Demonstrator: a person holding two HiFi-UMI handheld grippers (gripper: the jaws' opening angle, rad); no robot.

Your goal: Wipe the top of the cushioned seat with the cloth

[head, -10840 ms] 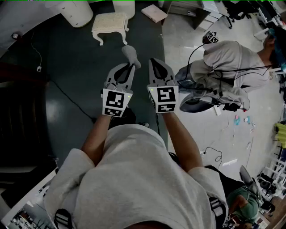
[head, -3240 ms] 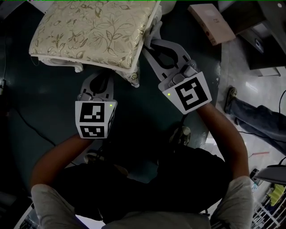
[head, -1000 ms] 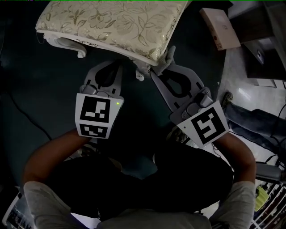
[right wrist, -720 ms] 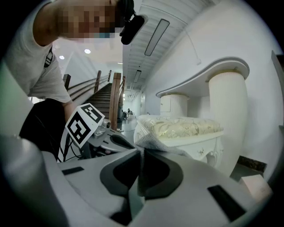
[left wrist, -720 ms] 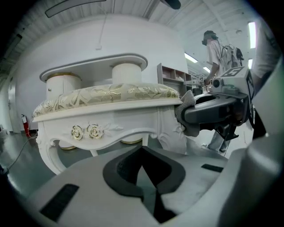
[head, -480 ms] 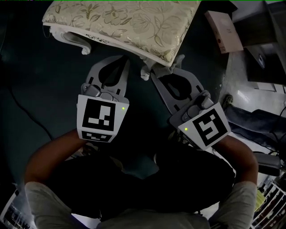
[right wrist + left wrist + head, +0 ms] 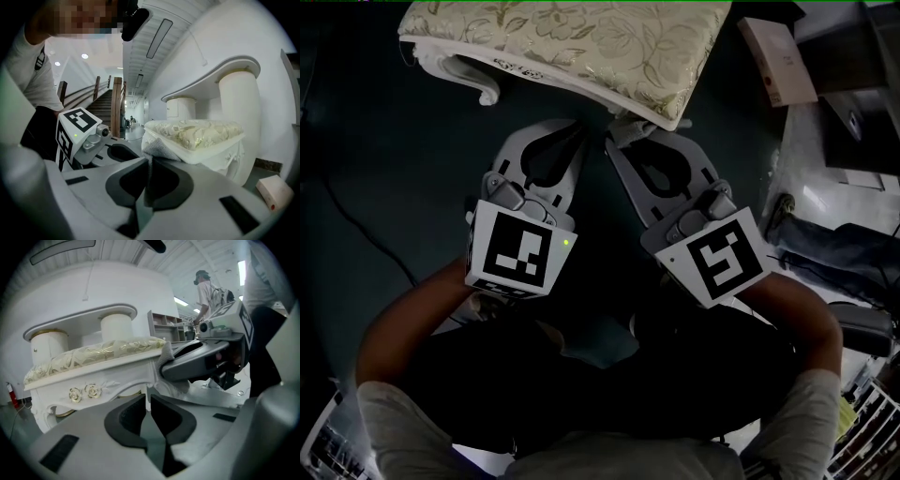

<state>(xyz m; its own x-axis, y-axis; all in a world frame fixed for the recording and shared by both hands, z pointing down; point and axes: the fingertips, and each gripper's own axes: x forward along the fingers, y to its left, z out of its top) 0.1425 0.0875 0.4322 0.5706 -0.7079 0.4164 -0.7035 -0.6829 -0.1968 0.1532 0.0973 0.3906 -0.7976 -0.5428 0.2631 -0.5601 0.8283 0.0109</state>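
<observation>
Cushioned seat (image 7: 562, 37) sits at 12 o'clock in head view, just past both gripper tips. Its top is a puffy cream pad w/ gold leaf-and-flower pattern, slightly shiny. It rests on a white frame w/ carved roses (image 7: 84, 392) along the front rail and a curled leg (image 7: 478, 82).

The right gripper (image 7: 609, 145) points to approx 11 o'clock, jaws pinched nearly together on a grey cloth (image 7: 159, 146). The cloth bunches up out of the tips and lies against the seat's near corner, under the pad's edge, not on top.

The left gripper (image 7: 578, 127) is at 9 o'clock of the right one and aims at approx 1 o'clock. Its jaws are closed w/ nothing btwn them, tips just short of the frame. A pinkish box (image 7: 778, 61) lies on the floor at 2 o'clock.
</observation>
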